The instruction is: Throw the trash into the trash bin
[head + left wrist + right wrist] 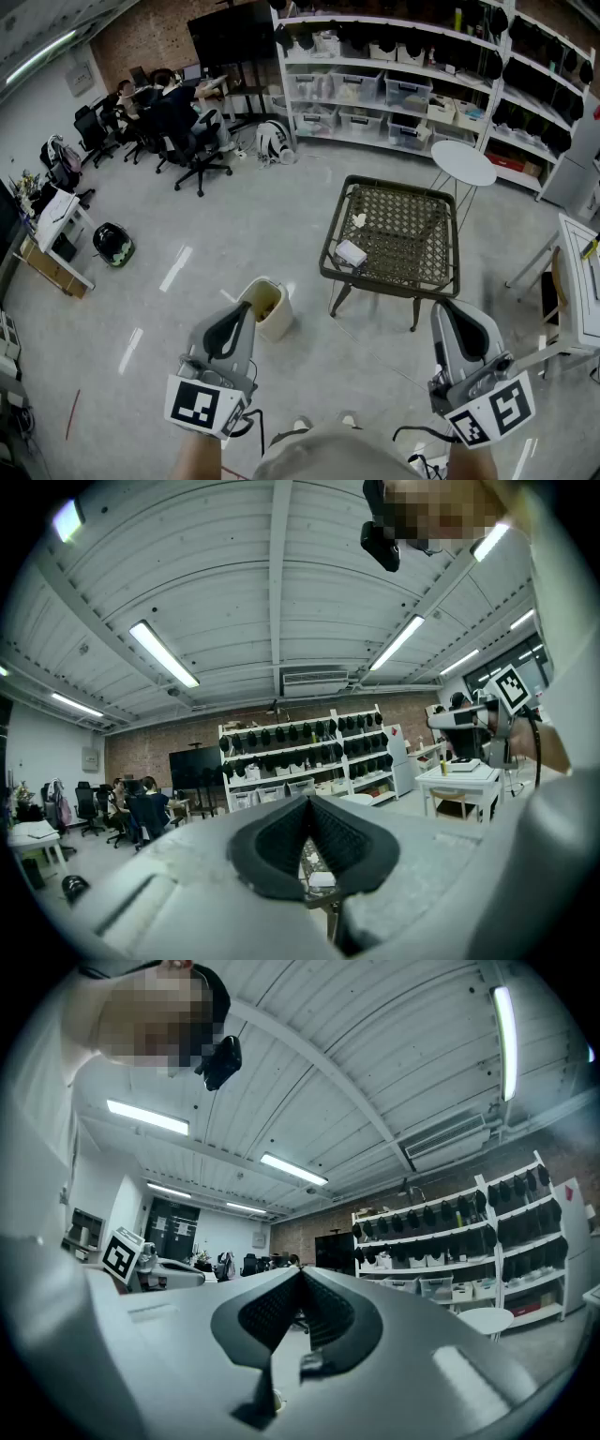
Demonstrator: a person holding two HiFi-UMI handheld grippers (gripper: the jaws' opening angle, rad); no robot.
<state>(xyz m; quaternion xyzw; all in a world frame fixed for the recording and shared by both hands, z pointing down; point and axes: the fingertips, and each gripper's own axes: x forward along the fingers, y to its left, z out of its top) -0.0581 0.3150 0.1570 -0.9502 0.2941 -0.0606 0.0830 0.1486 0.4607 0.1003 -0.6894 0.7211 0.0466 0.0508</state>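
The left gripper [246, 309] has its jaws pressed together with nothing between them. The right gripper [446, 306] is likewise closed and empty. Just ahead of the left gripper's tip, slightly to its right, the trash bin [278, 324] stands upright with its mouth open upward. Farther ahead, between the two grippers, a wicker table [412, 234] carries a flat white box [350, 252], its long axis roughly crosswise to the grippers. A crumpled paper [359, 221] lies just beyond it.

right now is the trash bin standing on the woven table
No, the trash bin stands on the floor beside the woven table, apart from it.
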